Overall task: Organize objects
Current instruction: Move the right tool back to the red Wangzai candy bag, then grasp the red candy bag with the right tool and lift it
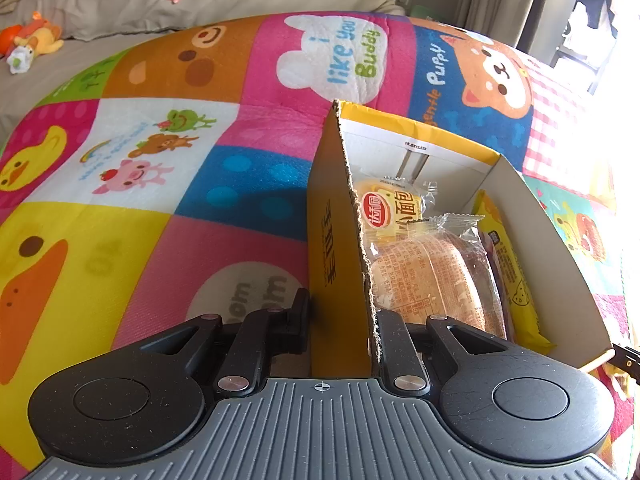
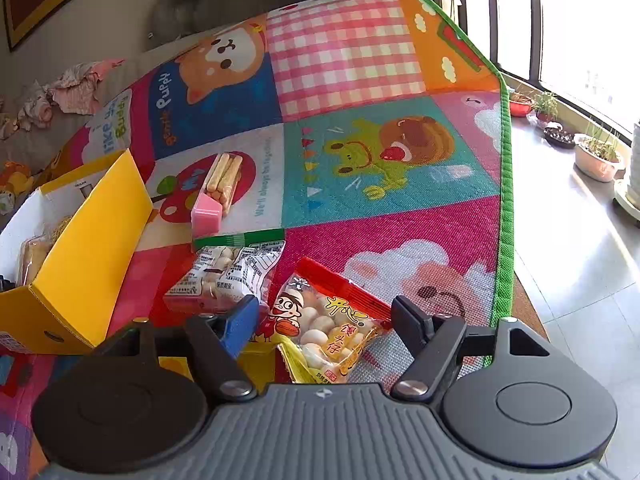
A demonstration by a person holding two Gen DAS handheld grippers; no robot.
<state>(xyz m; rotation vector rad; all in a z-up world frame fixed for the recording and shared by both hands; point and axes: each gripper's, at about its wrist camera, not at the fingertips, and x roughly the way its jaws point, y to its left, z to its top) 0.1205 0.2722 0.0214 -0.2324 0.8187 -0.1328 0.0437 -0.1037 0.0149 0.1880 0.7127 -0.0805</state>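
My left gripper [image 1: 342,316] is shut on the left wall of a yellow cardboard box [image 1: 340,240], one finger outside and one inside. The box holds a wrapped bread bun [image 1: 432,276], a small bread packet [image 1: 394,208] and a yellow snack packet [image 1: 508,264]. In the right wrist view the same box [image 2: 88,248] stands at the left. My right gripper [image 2: 326,316] is open over a red and yellow bag of small round biscuits [image 2: 332,328], which lies between its fingers on the play mat [image 2: 400,220].
A clear bag of round biscuits [image 2: 228,272] lies just left of the red one. Farther back is a pink tub of stick biscuits [image 2: 218,192]. The mat's green edge [image 2: 506,200] borders a shiny floor with potted plants [image 2: 596,152]. Toys and clothes [image 1: 36,40] lie beyond the mat.
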